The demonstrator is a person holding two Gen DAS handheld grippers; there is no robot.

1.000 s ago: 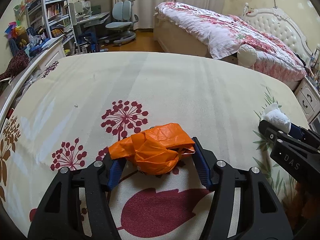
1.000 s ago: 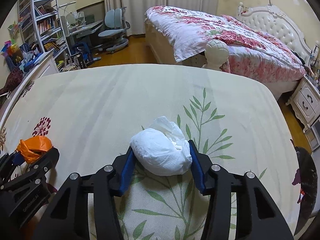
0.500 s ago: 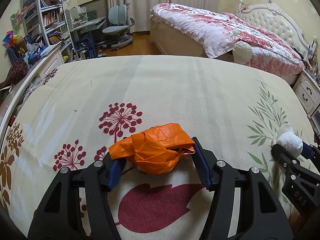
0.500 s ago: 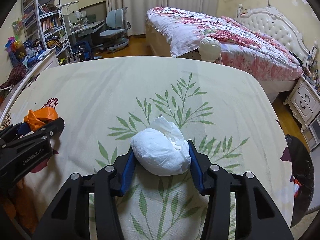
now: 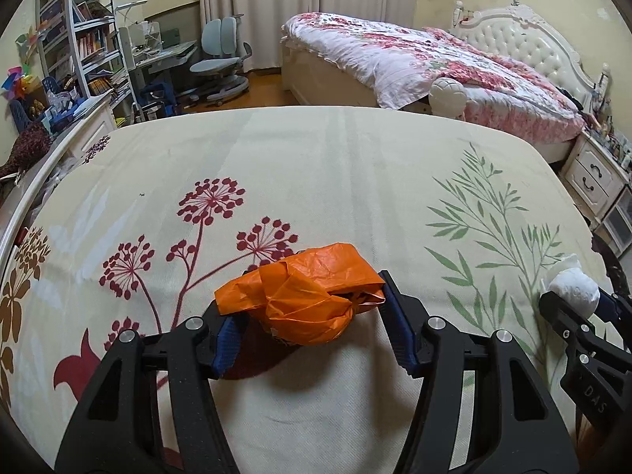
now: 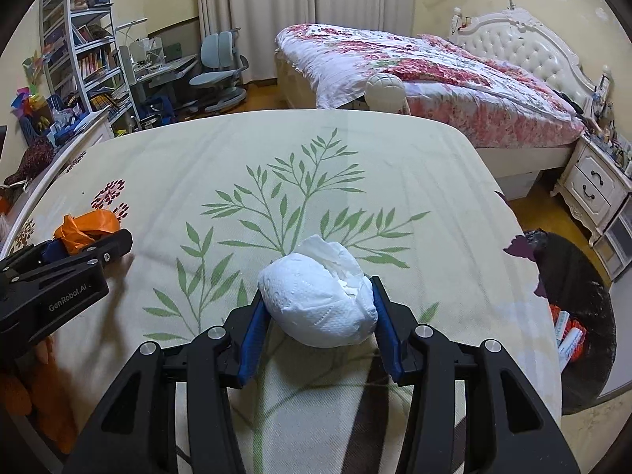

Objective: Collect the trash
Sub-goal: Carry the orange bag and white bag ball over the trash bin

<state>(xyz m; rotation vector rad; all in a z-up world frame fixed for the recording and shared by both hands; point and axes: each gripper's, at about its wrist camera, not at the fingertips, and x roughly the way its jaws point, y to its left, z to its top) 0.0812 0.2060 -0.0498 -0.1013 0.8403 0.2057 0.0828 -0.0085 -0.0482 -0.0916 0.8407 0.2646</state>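
Observation:
My left gripper [image 5: 308,316] is shut on a crumpled orange plastic bag [image 5: 304,296] and holds it above the cream flower-print bed cover [image 5: 300,166]. My right gripper [image 6: 316,312] is shut on a white paper wad [image 6: 316,300], also above the cover. The wad also shows in the left wrist view [image 5: 572,288] at the far right, and the orange bag shows in the right wrist view [image 6: 85,227] at the left. A black trash bin [image 6: 584,300] with some litter inside stands on the floor beyond the bed's right edge.
A second bed with a pink floral quilt [image 5: 434,63] stands behind. A white nightstand [image 6: 592,189] is at the right. A bookshelf [image 5: 83,51], desk and grey chair [image 5: 221,67] fill the back left. An orange plush toy [image 6: 23,387] lies at the lower left.
Both grippers have moved back and to the right over the bed, each keeping its load. The trash bin has come further into the right wrist view.

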